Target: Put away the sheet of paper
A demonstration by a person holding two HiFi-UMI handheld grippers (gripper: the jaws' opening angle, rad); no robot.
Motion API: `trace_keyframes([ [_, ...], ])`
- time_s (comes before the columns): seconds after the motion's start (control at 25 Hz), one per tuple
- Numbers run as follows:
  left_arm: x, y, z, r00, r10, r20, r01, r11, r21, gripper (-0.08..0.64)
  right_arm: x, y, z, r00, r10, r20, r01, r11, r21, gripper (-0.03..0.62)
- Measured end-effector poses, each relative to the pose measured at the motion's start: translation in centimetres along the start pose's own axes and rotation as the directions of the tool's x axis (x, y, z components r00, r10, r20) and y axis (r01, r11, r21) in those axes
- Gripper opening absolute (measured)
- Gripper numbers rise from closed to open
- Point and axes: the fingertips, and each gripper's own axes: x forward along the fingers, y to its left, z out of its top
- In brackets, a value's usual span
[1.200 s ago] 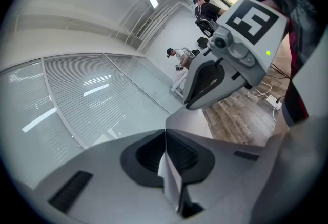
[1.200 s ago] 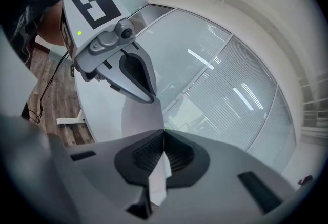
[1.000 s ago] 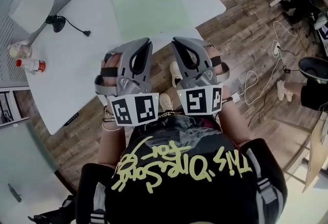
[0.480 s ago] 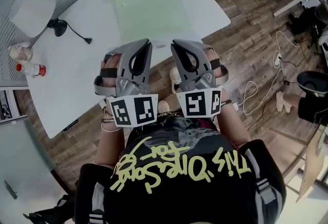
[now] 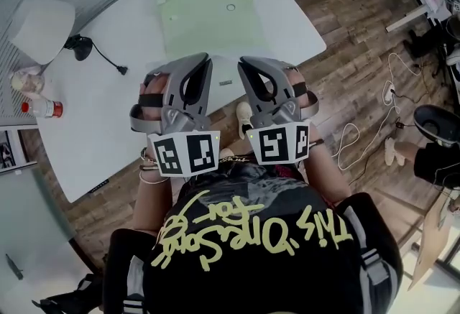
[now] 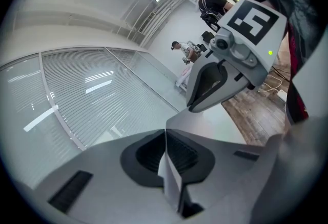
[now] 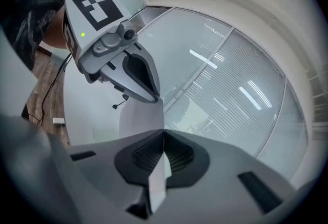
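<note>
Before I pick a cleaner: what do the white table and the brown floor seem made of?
White round-cornered table: smooth laminate or painted board, likely; even, unbroken surface. Brown plank floor: wood or wood-look laminate; grain and board seams show.

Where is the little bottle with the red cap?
In the head view, the bottle sits near the left edge of the table, beside a pale cup, far left of the left gripper.

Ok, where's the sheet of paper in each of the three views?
Head view: the sheet of paper lies top centre on the white table.
Left gripper view: it runs right of centre, pinched in the left gripper.
Right gripper view: it runs left of centre, pinched in the right gripper.
Shared landmark: the white table, in all three.
</note>
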Motion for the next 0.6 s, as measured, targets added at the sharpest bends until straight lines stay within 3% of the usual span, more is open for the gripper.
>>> trace_keyframes([
  [0.6, 4.7, 2.5, -0.9, 0.999, 0.009, -0.034, -0.010, 1.000, -0.029, 0.011, 4.2, -3.6, -1.1, 0.999, 0.031, 0.019, -0.031, 1.000, -0.005, 0.008],
])
